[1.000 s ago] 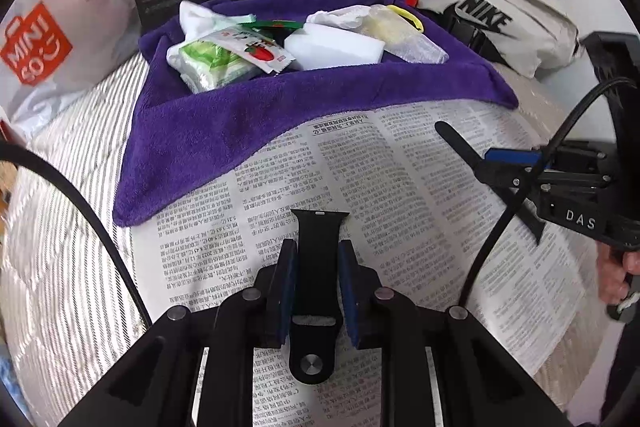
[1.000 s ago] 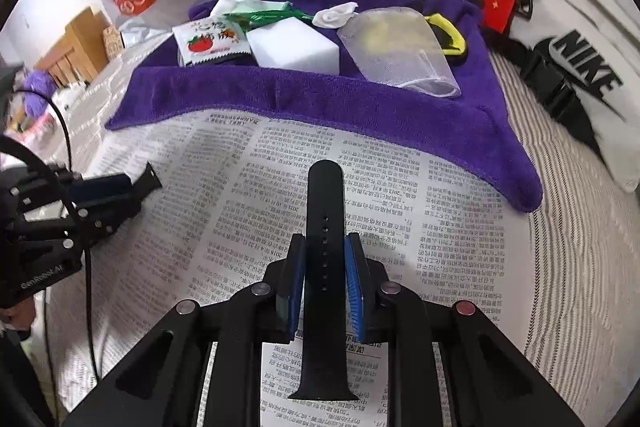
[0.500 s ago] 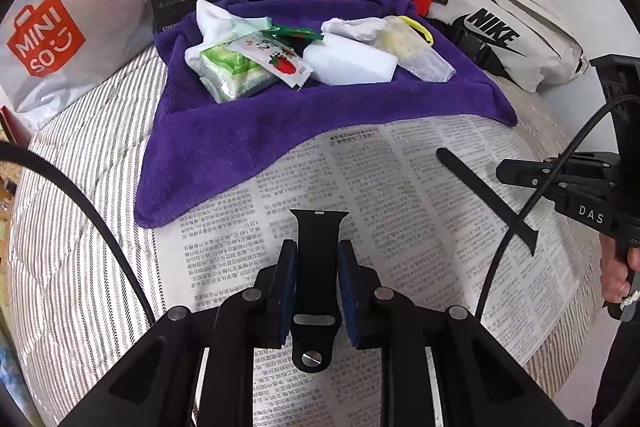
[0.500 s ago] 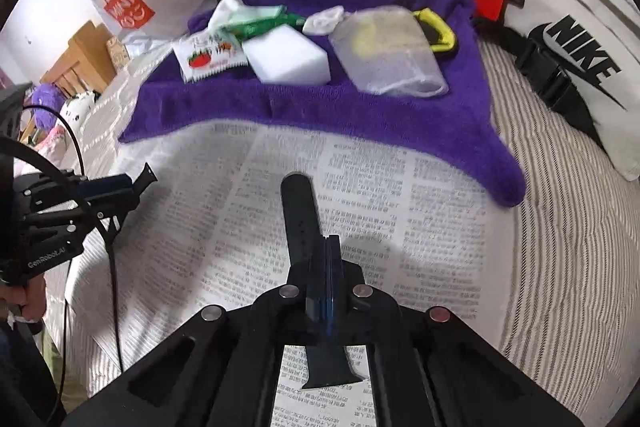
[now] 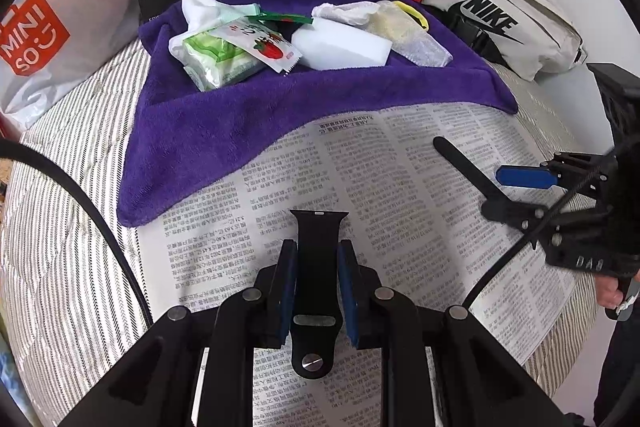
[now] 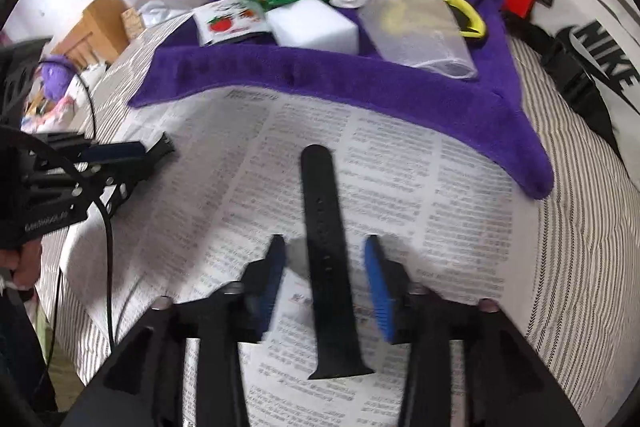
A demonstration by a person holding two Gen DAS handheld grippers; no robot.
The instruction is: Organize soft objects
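the purple towel (image 5: 208, 131) is spread at twelve o'clock in both wrist views, partly over the newspaper (image 5: 400, 187), and carries the gathered soft things: a white sponge block (image 5: 340, 45), a green wipes pack (image 5: 216, 61), a strawberry sachet (image 5: 268, 47) and a clear pouch (image 6: 420, 31).

the step in hand looks like setting down the two black watch-strap halves on the paper. the long strap half (image 6: 326, 247) lies flat on the newspaper between the parted pads of the right gripper (image 6: 326, 279); its jaws have just been opening, and neither pad touches it. the left gripper (image 5: 318, 291) is clamped on the short strap half (image 5: 318, 267), pin end at six o'clock.

next, judging by the pile, each half wants carrying toward twelve o'clock onto the towel, so the right gripper would need to close on its half again.
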